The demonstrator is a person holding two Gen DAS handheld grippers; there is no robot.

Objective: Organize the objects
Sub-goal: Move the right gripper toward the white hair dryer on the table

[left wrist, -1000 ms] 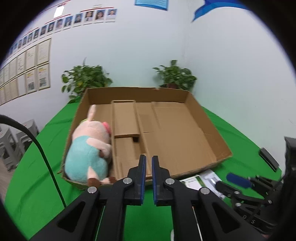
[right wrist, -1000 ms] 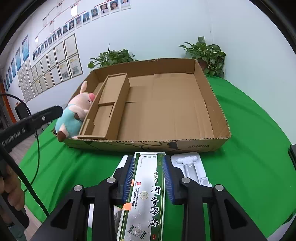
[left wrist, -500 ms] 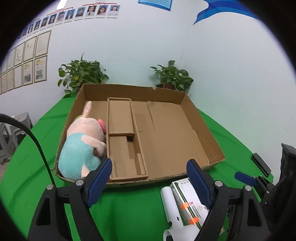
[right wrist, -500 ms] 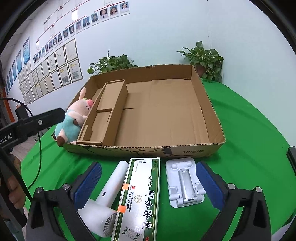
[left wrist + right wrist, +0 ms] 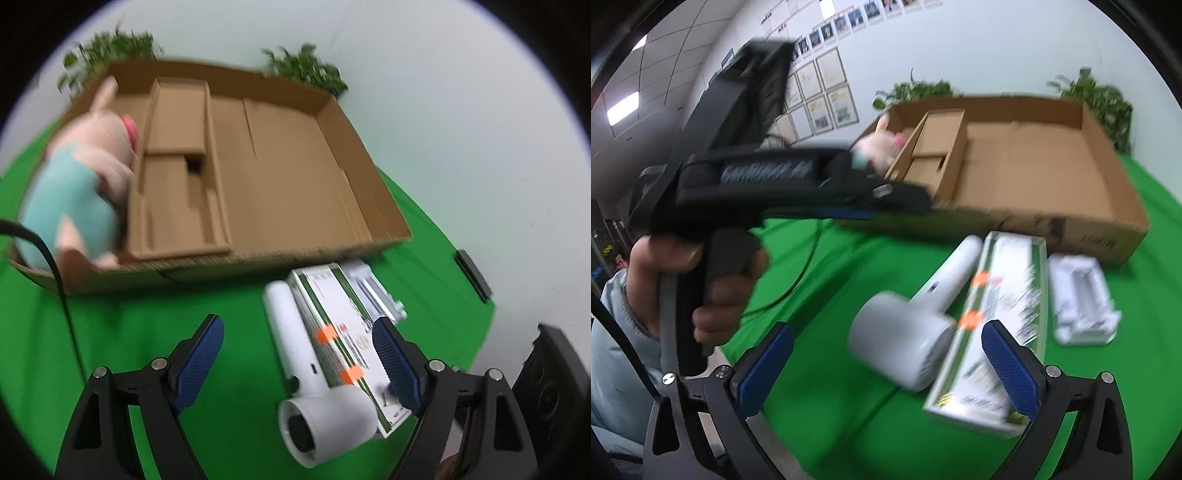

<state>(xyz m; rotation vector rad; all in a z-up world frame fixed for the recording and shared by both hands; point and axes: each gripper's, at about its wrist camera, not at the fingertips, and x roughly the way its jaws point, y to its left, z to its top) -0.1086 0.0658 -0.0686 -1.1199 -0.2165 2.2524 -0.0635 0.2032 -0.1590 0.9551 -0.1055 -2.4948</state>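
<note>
A white hair dryer (image 5: pixel 314 376) (image 5: pixel 916 332), a long green-and-white box (image 5: pixel 343 339) (image 5: pixel 1001 325) and a white stand (image 5: pixel 373 291) (image 5: pixel 1082 299) lie side by side on the green cloth before a big cardboard box (image 5: pixel 258 162) (image 5: pixel 1034 177). A pink and teal plush pig (image 5: pixel 81 177) (image 5: pixel 882 144) lies in the box's left compartment. My left gripper (image 5: pixel 297 350) is open above the dryer. My right gripper (image 5: pixel 886 362) is open and empty, low over the dryer's head.
The person's hand holding the left gripper body (image 5: pixel 768 177) fills the left of the right wrist view. A black cable (image 5: pixel 55 266) runs over the cloth. A dark flat item (image 5: pixel 474 275) lies at the table's right edge. Potted plants (image 5: pixel 306 70) stand behind the box.
Both grippers opened; the right one let go of the green-and-white box. Both then pulled back and tilted down, the right one swinging left, the left one moving over the dryer.
</note>
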